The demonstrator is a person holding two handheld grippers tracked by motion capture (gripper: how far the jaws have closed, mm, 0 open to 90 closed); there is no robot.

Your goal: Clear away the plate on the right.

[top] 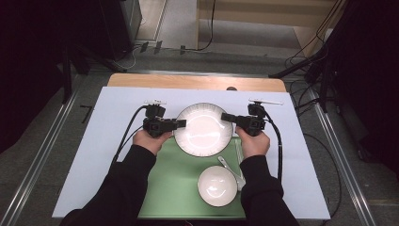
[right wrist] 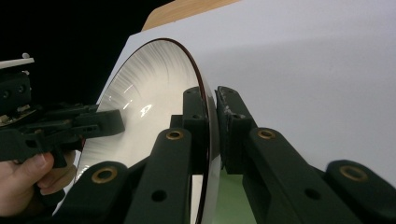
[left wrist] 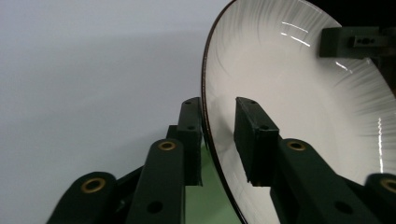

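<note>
Plate (top: 203, 129) sits between both tools, lying partly on the green mat (top: 174, 188) and partly on the white surface (top: 103, 155). The right tool (top: 226, 117) is clenched on the plate's right rim, pads pressed to both faces in the right gripper view. The left tool (top: 182, 123) straddles the left rim; one pad (left wrist: 190, 135) sits against the rim's underside, while the other (left wrist: 252, 140) stands slightly off the top face. A bowl (top: 217, 186) and spoon (top: 230, 168) lie on the mat, nearer the person.

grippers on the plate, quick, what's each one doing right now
Left gripper: jaws astride the plate rim, a gap shows at the inner jaw, grip cannot be told.
Right gripper: shut on the plate rim.
</note>
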